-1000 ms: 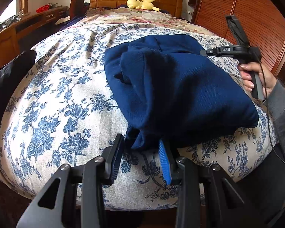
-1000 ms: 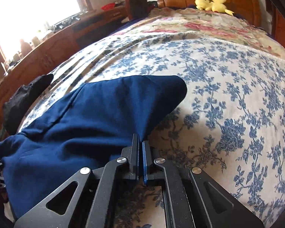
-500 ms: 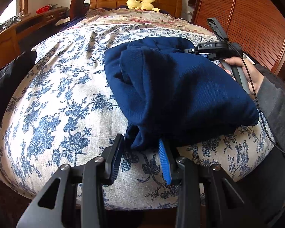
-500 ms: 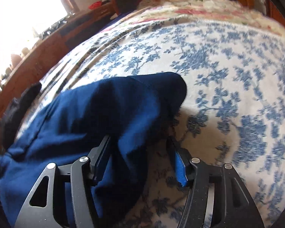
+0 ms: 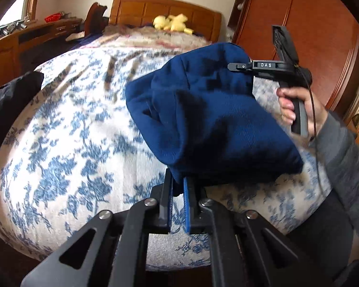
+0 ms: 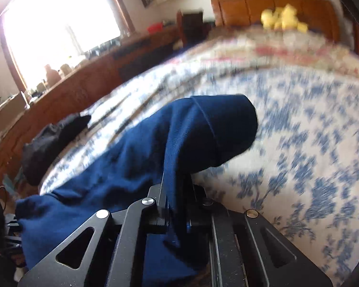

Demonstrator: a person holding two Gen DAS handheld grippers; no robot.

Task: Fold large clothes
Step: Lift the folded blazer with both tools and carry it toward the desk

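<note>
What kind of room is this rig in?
Most likely a home bedroom: a bed with a floral bedspread, a wooden headboard with a yellow plush toy against it, and wooden wardrobe doors alongside.

Between the black left gripper's [image 5: 178, 198] jaws, which have blue pads, sits a plain navy blue garment [image 5: 210, 119]. Beyond the jaws spreads a white bedspread [image 5: 67, 143] patterned with blue flowers; far ahead, a yellow plush toy [image 5: 171, 22] against an orange-brown wooden headboard [image 5: 136, 9].
</note>
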